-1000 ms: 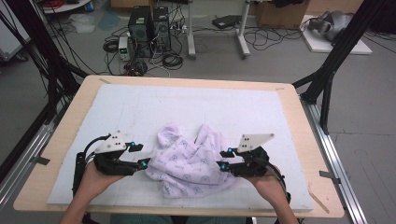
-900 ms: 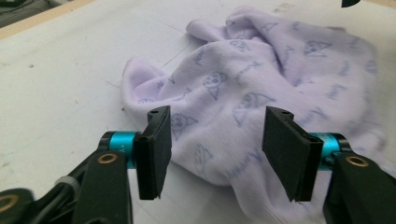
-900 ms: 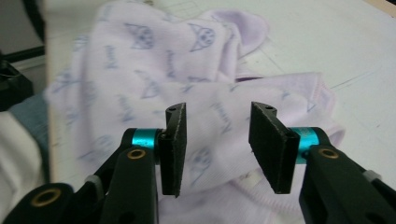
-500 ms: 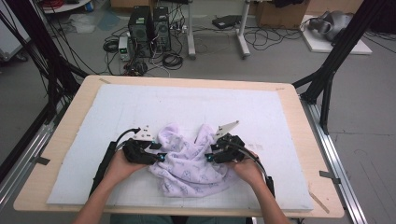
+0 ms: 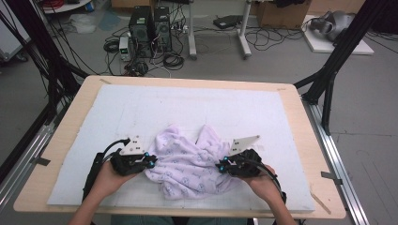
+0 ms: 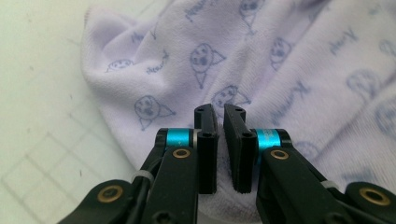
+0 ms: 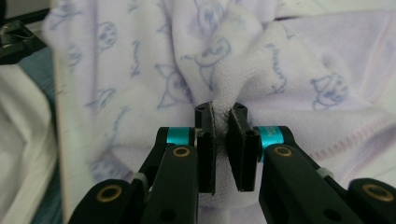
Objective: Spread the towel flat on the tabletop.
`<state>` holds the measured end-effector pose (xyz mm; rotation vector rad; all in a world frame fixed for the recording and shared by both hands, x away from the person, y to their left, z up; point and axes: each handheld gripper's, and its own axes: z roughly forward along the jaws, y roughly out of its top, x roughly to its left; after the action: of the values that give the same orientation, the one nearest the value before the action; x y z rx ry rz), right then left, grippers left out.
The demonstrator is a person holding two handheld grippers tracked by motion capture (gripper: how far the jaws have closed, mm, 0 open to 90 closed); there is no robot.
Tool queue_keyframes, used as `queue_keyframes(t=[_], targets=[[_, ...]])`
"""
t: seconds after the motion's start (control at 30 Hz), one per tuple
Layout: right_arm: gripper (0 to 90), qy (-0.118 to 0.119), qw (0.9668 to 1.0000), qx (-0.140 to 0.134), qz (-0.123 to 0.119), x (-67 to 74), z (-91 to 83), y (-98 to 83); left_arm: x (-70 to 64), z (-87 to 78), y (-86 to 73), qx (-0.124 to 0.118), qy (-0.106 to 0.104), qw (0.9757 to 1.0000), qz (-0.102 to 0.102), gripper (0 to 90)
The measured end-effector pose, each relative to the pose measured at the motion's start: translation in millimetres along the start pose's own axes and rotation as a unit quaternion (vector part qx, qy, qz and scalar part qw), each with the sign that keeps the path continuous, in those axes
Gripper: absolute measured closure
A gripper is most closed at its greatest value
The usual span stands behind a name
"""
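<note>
White padding covers our bench (image 5: 84,117), and the lilac printed towel (image 5: 187,164) lies crumpled near its front edge. Our left gripper (image 5: 151,161) has just been closing and now pinches the towel's left side; our right gripper (image 5: 220,166) likewise nips a fold. Half a second ago both hands sat closer together over the cloth; now we can spread it.

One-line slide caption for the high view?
Left tongs and right tongs, jaws just closed, pinch opposite sides of a crumpled lilac printed towel on the white mat.
</note>
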<state>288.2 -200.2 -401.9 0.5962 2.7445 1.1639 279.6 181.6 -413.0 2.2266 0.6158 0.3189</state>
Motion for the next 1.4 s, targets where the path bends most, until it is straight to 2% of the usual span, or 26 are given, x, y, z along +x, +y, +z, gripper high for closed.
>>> queue_keyframes(t=[0.03,0.2,0.27,0.3,0.4,0.53,0.57,0.63,0.67,0.7,0.77,0.8,0.83,0.87,0.93,0.97,1.0,1.07,1.1,1.17,1.23,1.27,1.3,1.33,1.4], targets=[[83.0,0.009,0.9999,-0.006,0.004,7.6,-4.0,-8.1,-4.4,-5.9,-6.4,-0.005,-0.01,0.9999,-0.008,83.5],[82.9,0.024,0.9997,-0.005,0.005,23.7,-3.3,-17.0,-11.6,-14.8,-10.6,-0.013,-0.021,0.9997,-0.007,82.2],[77.8,0.033,0.9994,-0.005,-0.002,29.0,-5.3,-14.3,-10.3,-17.7,-8.7,-0.017,-0.022,0.9996,-0.01,67.6],[74.8,0.031,0.9994,-0.013,-0.002,27.8,-8.1,-12.1,-8.1,-19.3,-6.9,-0.019,-0.019,0.9995,-0.013,61.8],[65.8,0.019,0.9988,-0.045,0.005,17.8,-20.1,-1.8,0.8,-23.7,1.9,-0.041,-0.015,0.9987,-0.026,52.8],[55.5,-0.01,0.9983,-0.056,0.008,1.7,-23.7,10.8,14.5,-18.6,18.9,-0.054,0.003,0.9981,-0.031,49.3],[50.5,-0.025,0.9982,-0.052,0.012,-10.7,-19.5,17.9,17.8,-14.4,22.2,-0.051,0.01,0.9982,-0.029,48.6],[48.5,-0.035,0.9974,-0.06,0.019,-21.6,-13.9,22.4,23.5,-3.3,26.7,-0.04,0.014,0.9988,-0.027,48.6],[47.7,-0.037,0.9974,-0.059,0.021,-26.2,-10.3,24.2,27.5,9.8,28.4,-0.022,0.019,0.9994,-0.022,48.7],[47.7,-0.037,0.9974,-0.059,0.021,-26.2,-10.3,24.2,27.5,9.8,28.4,-0.022,0.019,0.9994,-0.022,48.9],[44.8,-0.033,0.9986,-0.03,0.027,-35.9,6.3,25.3,31.0,23.5,26.8,-0.001,0.014,0.9995,-0.028,48.9],[44.5,-0.026,0.9991,-0.015,0.028,-38.2,12.6,24.4,34.0,36.6,23.5,0.03,0.01,0.9992,-0.025,49.3],[44.5,-0.022,0.9993,0.0,0.028,-39.4,18.4,23.5,34.0,36.6,23.5,0.03,0.01,0.9992,-0.025,50.3],[45.2,-0.02,0.9992,0.014,0.031,-39.8,23.7,22.3,34.6,42.4,21.4,0.04,0.005,0.9987,-0.031,51.7],[54.9,-0.004,0.9992,0.027,0.028,-39.4,31.5,18.3,36.1,50.4,17.6,0.063,-0.005,0.9977,-0.024,58.0],[54.9,-0.004,0.9992,0.027,0.028,-39.4,31.5,18.3,35.1,51.2,16.4,0.061,-0.005,0.998,-0.018,58.0],[72.4,0.016,0.9991,0.03,0.025,-37.7,36.0,11.5,34.4,49.7,16.6,0.058,-0.01,0.9982,-0.012,74.1],[84.1,0.044,0.9981,0.032,0.029,-34.4,37.0,6.2,31.2,47.8,17.4,0.066,-0.018,0.9976,0.003,85.7],[87.3,0.046,0.9983,0.027,0.023,-31.8,35.0,5.1,26.2,46.1,17.7,0.072,-0.008,0.9972,0.017,86.9],[89.2,0.046,0.9984,0.026,0.02,-28.5,31.9,5.0,24.5,43.9,17.9,0.073,-0.009,0.9971,0.02,87.8],[89.4,0.052,0.9983,0.023,0.005,-17.9,23.5,4.5,19.9,35.0,13.6,0.056,-0.004,0.9982,0.018,88.1],[89.4,0.052,0.9983,0.023,0.005,-17.9,23.5,4.5,19.9,35.0,13.6,0.056,-0.004,0.9982,0.018,88.3],[89.4,0.051,0.9984,0.025,-0.004,-10.7,18.6,2.4,19.5,31.3,10.6,0.052,-0.006,0.9985,0.015,88.3],[89.4,0.052,0.9983,0.024,-0.006,-7.5,15.9,0.8,17.9,28.2,6.4,0.042,-0.006,0.9991,0.004,88.3],[89.4,0.052,0.9984,0.022,-0.005,-4.4,13.8,-1.5,15.1,21.5,-1.5,0.034,-0.005,0.9994,-0.005,88.4]])
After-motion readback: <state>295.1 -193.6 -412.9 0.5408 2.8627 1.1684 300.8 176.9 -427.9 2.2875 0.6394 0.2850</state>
